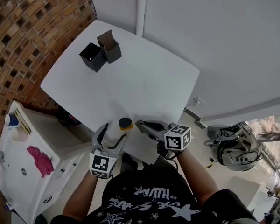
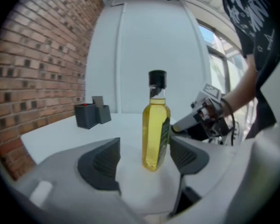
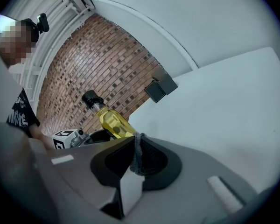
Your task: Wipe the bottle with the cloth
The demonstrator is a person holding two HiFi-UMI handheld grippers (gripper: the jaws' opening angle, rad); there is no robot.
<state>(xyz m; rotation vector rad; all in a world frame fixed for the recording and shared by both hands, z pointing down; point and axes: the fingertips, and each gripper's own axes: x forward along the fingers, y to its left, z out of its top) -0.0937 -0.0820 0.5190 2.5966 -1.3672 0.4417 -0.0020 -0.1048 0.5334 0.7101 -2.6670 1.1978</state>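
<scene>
A clear bottle (image 2: 156,125) of yellow oil with a black cap stands upright near the white table's (image 1: 144,78) front edge; from above its cap (image 1: 125,123) shows. My left gripper (image 2: 144,146) is open, its two dark pads standing either side of the bottle's base without pressing on it. In the head view the left gripper (image 1: 113,135) sits just below the bottle. To the bottle's right, my right gripper (image 1: 141,124) points at it. In its own view the right gripper (image 3: 137,141) is shut on a thin grey fold of cloth (image 3: 137,157), and the bottle (image 3: 113,121) leans just beyond.
Two black boxes (image 1: 100,54) stand at the table's far left corner. A brick wall (image 1: 32,27) runs along the left. A white cabinet (image 1: 32,171) with a pink rag (image 1: 40,159) stands below the table's left edge. Grey gear (image 1: 233,146) lies on the floor at right.
</scene>
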